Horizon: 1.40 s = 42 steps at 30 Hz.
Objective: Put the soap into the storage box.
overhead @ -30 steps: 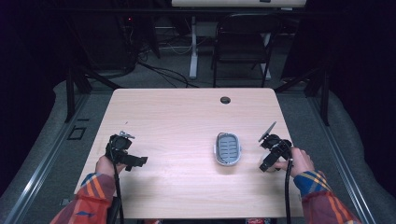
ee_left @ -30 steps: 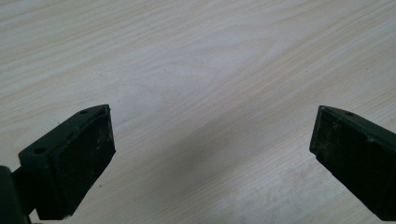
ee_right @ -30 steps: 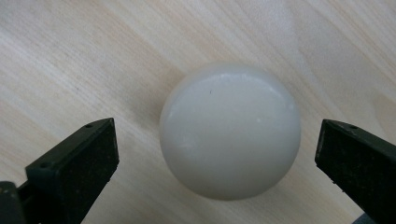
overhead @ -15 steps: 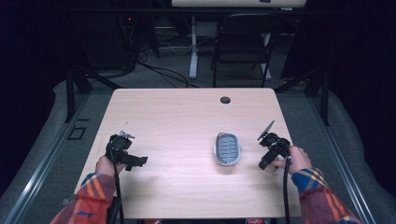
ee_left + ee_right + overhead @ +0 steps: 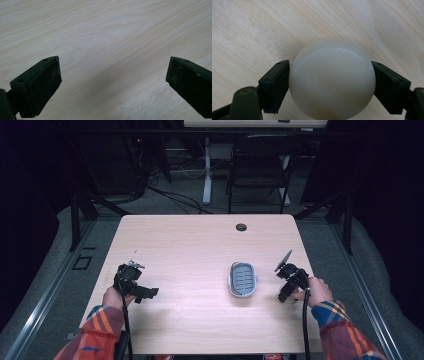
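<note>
On the pale wood table [image 5: 200, 245] in a dark room, left tongs [image 5: 113, 82] wide, right tongs [image 5: 329, 82] gripping a white ball [image 5: 332, 78].

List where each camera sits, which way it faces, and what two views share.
High view: above the person's side, facing forward and down at the table; forearms, both grippers.
Left gripper view: rides the left gripper, facing bare wood between its spread jaws.
Right gripper view: rides the right gripper, jaws against a white ball.
Shared: the wooden tabletop.

No readable text, labels, brands or numbers anywhere: nothing legible on the desk [image 5: 200, 245], the grey tray [image 5: 243, 279], the white ball [image 5: 332, 80] or either hand-held gripper.
</note>
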Tool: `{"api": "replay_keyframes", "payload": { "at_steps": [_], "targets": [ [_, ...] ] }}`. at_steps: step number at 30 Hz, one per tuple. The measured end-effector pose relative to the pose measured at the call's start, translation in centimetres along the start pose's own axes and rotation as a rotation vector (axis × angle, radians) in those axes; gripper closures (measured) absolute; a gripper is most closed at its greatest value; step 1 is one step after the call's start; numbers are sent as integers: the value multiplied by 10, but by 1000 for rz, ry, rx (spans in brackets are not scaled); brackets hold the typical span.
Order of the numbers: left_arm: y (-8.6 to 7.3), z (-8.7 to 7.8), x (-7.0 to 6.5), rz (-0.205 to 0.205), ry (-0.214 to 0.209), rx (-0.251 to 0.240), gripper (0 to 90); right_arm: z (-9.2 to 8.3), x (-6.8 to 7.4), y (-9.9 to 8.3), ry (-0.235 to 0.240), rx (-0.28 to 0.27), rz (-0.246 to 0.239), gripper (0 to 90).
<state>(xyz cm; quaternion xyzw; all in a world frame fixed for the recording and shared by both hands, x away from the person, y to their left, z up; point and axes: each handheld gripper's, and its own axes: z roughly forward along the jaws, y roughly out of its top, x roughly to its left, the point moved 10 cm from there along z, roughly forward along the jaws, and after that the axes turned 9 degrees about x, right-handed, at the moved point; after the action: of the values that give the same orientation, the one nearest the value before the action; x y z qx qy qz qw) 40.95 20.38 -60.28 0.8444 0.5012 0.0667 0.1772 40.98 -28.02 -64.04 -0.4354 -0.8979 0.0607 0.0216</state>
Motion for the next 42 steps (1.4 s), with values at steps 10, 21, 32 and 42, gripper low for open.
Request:
{"api": "replay_keyframes", "payload": {
  "at_steps": [10, 21, 32, 42],
  "targets": [
    [0, 0, 0, -1, 1, 1, 0, 1, 1, 1, -41, 2, -23, 243],
    [0, 0, 0, 2, 0, 1, 0, -7, 1, 3, -58, -15, -51, 245],
    [-1, 2, -1, 22, 3, 14, 0, -15, 0, 1, -42, -14, -42, 245],
    [-2, 2, -2, 24, 0, 16, 0, -23, 2, 9, -43, -41, -50, 245]
  ]
}}
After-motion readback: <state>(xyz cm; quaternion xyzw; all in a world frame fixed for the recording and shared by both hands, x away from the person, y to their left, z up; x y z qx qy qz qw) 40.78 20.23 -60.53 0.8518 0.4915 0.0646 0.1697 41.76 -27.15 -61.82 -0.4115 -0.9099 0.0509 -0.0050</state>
